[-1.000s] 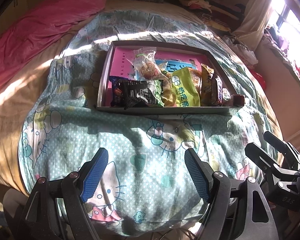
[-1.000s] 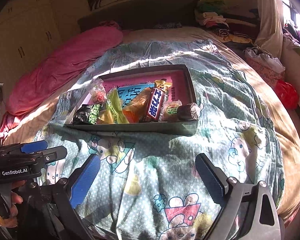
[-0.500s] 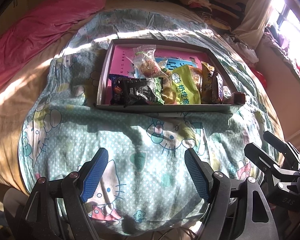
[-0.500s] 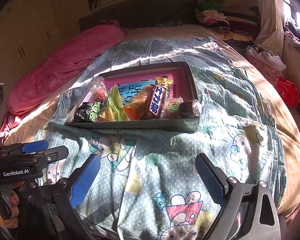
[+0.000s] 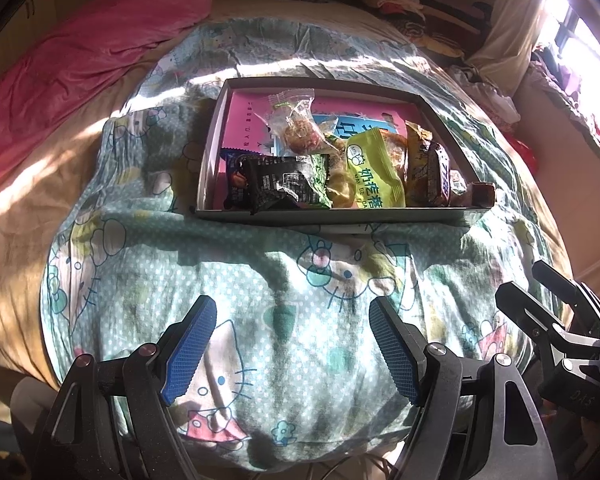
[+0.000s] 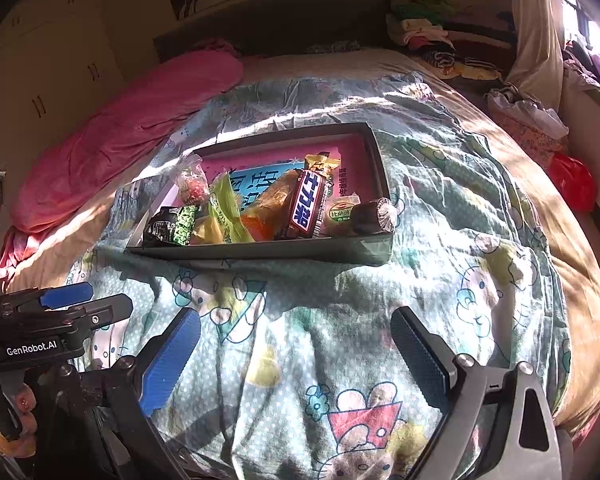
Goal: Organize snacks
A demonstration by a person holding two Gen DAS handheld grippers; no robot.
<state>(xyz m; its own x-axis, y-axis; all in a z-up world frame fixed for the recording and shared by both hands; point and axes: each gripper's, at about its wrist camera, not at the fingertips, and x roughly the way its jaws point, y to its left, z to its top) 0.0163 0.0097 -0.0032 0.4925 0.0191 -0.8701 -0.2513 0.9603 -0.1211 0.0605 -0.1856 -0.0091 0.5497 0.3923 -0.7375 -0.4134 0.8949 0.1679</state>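
Both tools hang low over the patterned quilt (image 5: pixel 300 288), well short of the box (image 5: pixel 340 216); the left gripper (image 5: pixel 292 344) has its jaws spread wide with nothing between them, and the right gripper (image 6: pixel 296 356) is likewise wide apart and empty. All the snacks in sight lie inside the box, crowded against its near wall, none on the quilt; that fits a sort still to be made as well as one already made, so I judge no further. Any reach into the box would do well to come from above, taking one packet by its crimped end, since the packets overlap and a sideways push would drag neighbours along; the quilt is soft, so pressing on the box may tip it. The snacks: a black and green packet (image 5: pixel 284 184) at the left; a clear bag of sweets (image 5: pixel 296 128) behind it; a yellow-green packet (image 5: pixel 374 176) in the middle; an orange packet (image 6: pixel 272 204); a brown bar with white letters (image 6: pixel 306 206) propped on edge; a small pale tub (image 6: pixel 340 212); a dark roll (image 6: pixel 370 216) at the right corner, leaning on the rim.
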